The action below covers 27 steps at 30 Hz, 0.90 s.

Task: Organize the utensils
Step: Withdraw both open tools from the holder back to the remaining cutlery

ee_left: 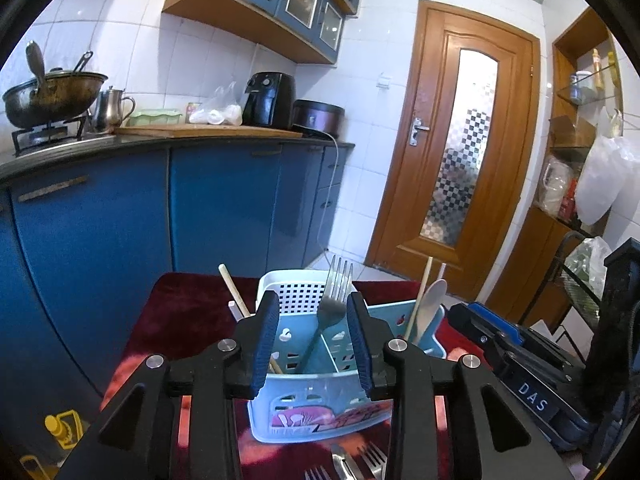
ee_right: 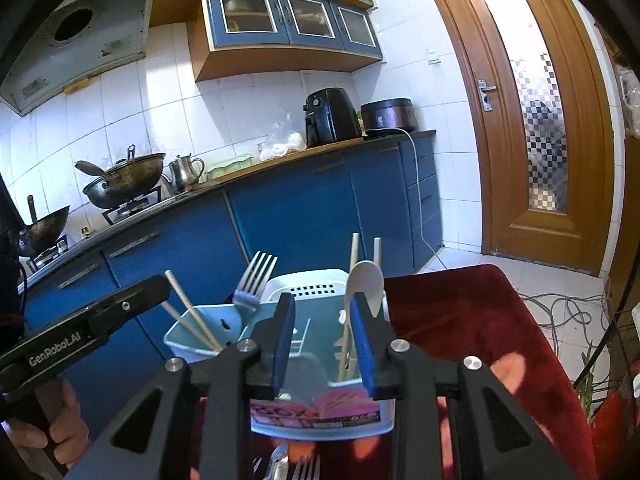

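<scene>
A light blue plastic utensil caddy stands on a dark red cloth. It holds a metal fork, a white spoon and pale chopsticks. My left gripper is open just above the caddy, its jaws either side of the fork without touching it. My right gripper is open over the same caddy, near the white spoon; the fork and chopsticks stand to its left. Loose forks lie on the cloth in front of the caddy and show in the right wrist view too.
Blue kitchen cabinets and a counter with a wok, kettle and air fryer lie behind. A wooden door is at the right. The other gripper's body is right of the caddy. Cables lie on the floor.
</scene>
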Each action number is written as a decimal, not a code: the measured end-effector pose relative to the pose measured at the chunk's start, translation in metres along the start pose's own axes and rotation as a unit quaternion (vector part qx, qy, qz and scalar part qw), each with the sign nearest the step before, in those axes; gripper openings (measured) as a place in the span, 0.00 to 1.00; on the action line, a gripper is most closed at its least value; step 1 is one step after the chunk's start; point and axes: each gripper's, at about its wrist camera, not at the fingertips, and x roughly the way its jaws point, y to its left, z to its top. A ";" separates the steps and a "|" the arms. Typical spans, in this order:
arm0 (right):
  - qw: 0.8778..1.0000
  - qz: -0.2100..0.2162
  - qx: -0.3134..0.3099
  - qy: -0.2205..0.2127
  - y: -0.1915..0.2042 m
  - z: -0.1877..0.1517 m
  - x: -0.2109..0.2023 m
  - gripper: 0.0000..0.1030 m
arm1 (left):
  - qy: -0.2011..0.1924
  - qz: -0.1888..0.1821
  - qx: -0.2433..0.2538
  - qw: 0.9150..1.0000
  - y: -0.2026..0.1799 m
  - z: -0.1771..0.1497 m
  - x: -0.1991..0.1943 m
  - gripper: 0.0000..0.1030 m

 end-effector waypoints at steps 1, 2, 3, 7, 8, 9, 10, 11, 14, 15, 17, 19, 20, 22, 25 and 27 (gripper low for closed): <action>1.000 0.001 0.000 0.001 0.001 0.000 -0.003 0.31 | 0.000 0.001 0.000 1.000 0.000 0.000 -0.002 0.35; 1.000 0.002 0.001 0.002 0.003 -0.001 -0.006 0.31 | 0.001 0.002 0.001 1.000 0.000 0.000 -0.003 0.35; 1.000 0.005 0.003 0.003 0.003 -0.001 -0.010 0.31 | 0.002 0.003 0.001 1.000 0.000 -0.001 -0.006 0.35; 1.000 0.016 0.012 0.009 0.006 -0.003 -0.023 0.31 | 0.007 0.005 0.001 1.000 -0.001 -0.002 -0.019 0.35; 1.000 0.018 0.014 0.010 0.006 -0.003 -0.027 0.31 | 0.009 0.006 0.001 1.000 -0.001 -0.003 -0.023 0.35; 1.000 0.019 0.014 0.011 0.007 -0.004 -0.030 0.31 | 0.010 0.006 0.000 1.000 -0.001 -0.003 -0.026 0.35; 1.000 0.021 0.014 0.012 0.008 -0.005 -0.034 0.31 | 0.012 0.005 0.000 1.000 -0.001 -0.004 -0.029 0.35; 1.000 0.022 0.013 0.013 0.009 -0.006 -0.039 0.31 | 0.014 0.004 0.000 1.000 -0.001 -0.005 -0.033 0.35; 0.999 0.028 0.015 0.016 0.012 -0.008 -0.050 0.31 | 0.019 0.007 0.001 1.000 -0.002 -0.007 -0.041 0.35; 0.999 0.030 0.016 0.018 0.013 -0.010 -0.053 0.31 | 0.022 0.008 0.002 1.000 -0.003 -0.008 -0.044 0.35; 0.999 0.033 0.018 0.021 0.014 -0.011 -0.060 0.31 | 0.027 0.006 0.000 1.000 -0.004 -0.010 -0.051 0.35; 0.999 0.034 0.019 0.024 0.015 -0.014 -0.065 0.31 | 0.032 0.005 -0.001 0.999 -0.005 -0.013 -0.056 0.35; 0.999 0.034 0.018 0.025 0.015 -0.015 -0.068 0.31 | 0.035 0.005 -0.001 0.999 -0.005 -0.014 -0.059 0.35; 0.999 0.033 0.017 0.029 0.017 -0.019 -0.075 0.31 | 0.040 0.006 0.000 0.999 -0.006 -0.017 -0.063 0.35; 0.999 0.031 0.015 0.037 0.018 -0.026 -0.081 0.31 | 0.047 0.008 0.002 0.999 -0.007 -0.023 -0.069 0.35; 0.999 0.031 0.014 0.043 0.018 -0.031 -0.086 0.31 | 0.053 0.009 0.001 0.999 -0.007 -0.027 -0.072 0.37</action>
